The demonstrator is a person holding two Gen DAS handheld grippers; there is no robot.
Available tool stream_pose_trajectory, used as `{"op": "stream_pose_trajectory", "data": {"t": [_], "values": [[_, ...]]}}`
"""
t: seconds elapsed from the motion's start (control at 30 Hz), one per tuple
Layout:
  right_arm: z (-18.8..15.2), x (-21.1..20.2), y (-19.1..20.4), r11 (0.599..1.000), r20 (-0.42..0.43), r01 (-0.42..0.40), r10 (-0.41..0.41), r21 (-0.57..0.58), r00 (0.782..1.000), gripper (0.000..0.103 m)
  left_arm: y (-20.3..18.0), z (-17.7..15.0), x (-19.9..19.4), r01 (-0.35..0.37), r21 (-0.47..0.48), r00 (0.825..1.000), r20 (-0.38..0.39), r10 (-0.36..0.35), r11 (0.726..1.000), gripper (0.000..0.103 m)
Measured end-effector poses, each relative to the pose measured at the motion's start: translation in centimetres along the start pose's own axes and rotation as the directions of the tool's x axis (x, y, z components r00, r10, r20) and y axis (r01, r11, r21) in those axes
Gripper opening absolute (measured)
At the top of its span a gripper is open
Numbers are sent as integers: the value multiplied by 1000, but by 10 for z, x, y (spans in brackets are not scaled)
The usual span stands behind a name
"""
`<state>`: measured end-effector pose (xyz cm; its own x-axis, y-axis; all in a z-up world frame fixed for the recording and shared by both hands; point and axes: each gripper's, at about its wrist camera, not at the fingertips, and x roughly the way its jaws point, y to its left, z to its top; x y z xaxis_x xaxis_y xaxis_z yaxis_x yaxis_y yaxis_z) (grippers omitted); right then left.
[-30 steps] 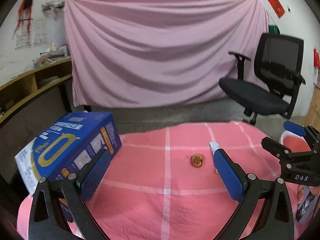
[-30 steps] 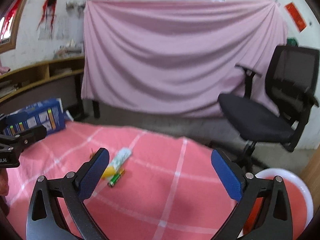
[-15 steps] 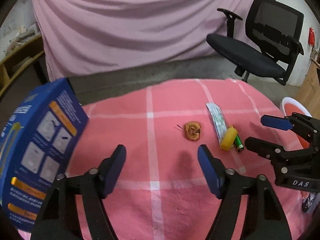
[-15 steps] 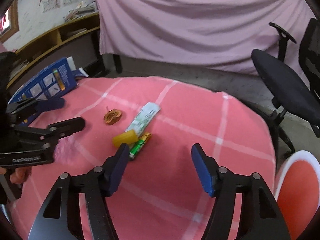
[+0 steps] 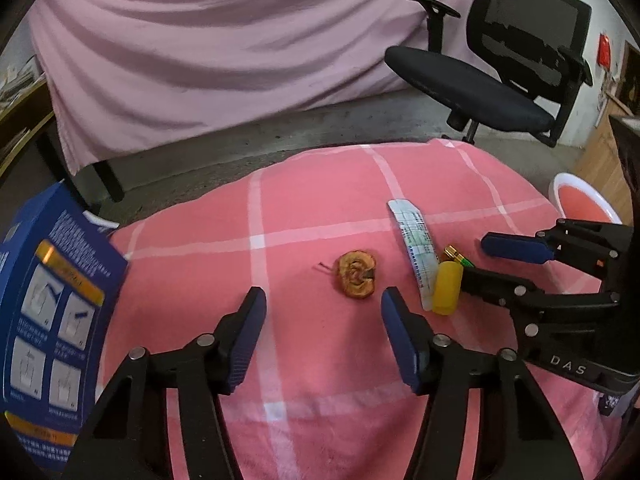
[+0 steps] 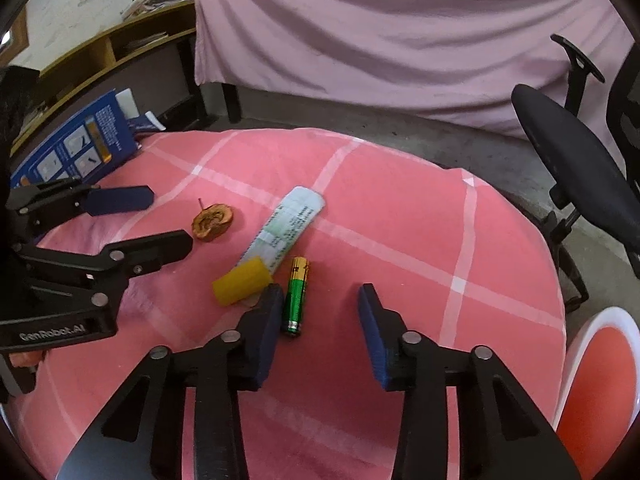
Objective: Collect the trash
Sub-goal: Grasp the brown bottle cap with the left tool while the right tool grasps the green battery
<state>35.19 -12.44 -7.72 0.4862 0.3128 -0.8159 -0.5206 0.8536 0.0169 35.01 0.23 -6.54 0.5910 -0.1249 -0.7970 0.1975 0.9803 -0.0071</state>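
Observation:
On the pink checked cloth [image 5: 304, 216] lie a brown dried fruit slice [image 5: 357, 275], a white tube with a yellow cap [image 5: 420, 258] and a green battery [image 6: 296, 295]. My left gripper [image 5: 323, 302] is open and empty, just short of the fruit slice. My right gripper [image 6: 320, 296] is open and empty, low over the cloth, with the battery just inside its left finger. The tube [image 6: 280, 236] and the slice [image 6: 212, 222] lie to its left. Each gripper shows in the other's view: the right one [image 5: 504, 260], the left one [image 6: 160, 220].
A blue carton [image 5: 48, 320] stands at the cloth's left edge. A red bin with a white rim [image 6: 592, 384] stands on the floor at the right. A black office chair [image 5: 488, 72] and a pink drape [image 5: 224, 48] are behind. Wooden shelves [image 6: 120, 44] are at the far left.
Both grippers have tilted down and moved closer to the cloth and the trash. Their jaws have narrowed somewhat but stay open. The trash has not moved.

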Motion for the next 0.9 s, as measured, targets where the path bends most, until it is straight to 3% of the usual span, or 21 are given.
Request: {"op": "stream_pose_trajectory", "data": {"t": [0.13, 0.23, 0.3, 0.37, 0.67, 0.8, 0.9], "values": [[3, 2, -1, 1000, 2, -3, 3, 0, 1000, 27, -4, 3, 9, 1, 20, 1000, -24, 0, 1000, 42], [2, 3, 1, 1000, 0, -18, 18, -8, 1000, 18, -7, 5, 15, -9, 35, 999, -33, 10, 999, 38], [3, 3, 2, 1000, -2, -23, 23, -11, 1000, 13, -8, 6, 18, -11, 39, 999, -36, 13, 999, 32], [2, 3, 2, 1000, -1, -27, 27, -10, 1000, 11, -8, 6, 19, -21, 41, 999, -37, 23, 999, 18], [0, -8, 1, 1000, 61, -26, 25, 7, 998, 8, -7, -2, 6, -30, -6, 999, 16, 30, 1000, 18], [-3, -26, -2, 999, 163, -26, 22, 24, 986, 8, -6, -10, -15, -30, -71, 994, 104, 37, 997, 18], [-9, -46, -5, 999, 276, -20, 9, 37, 961, 8, -9, -18, -37, -28, -122, 977, 205, 52, 992, 18]]}}
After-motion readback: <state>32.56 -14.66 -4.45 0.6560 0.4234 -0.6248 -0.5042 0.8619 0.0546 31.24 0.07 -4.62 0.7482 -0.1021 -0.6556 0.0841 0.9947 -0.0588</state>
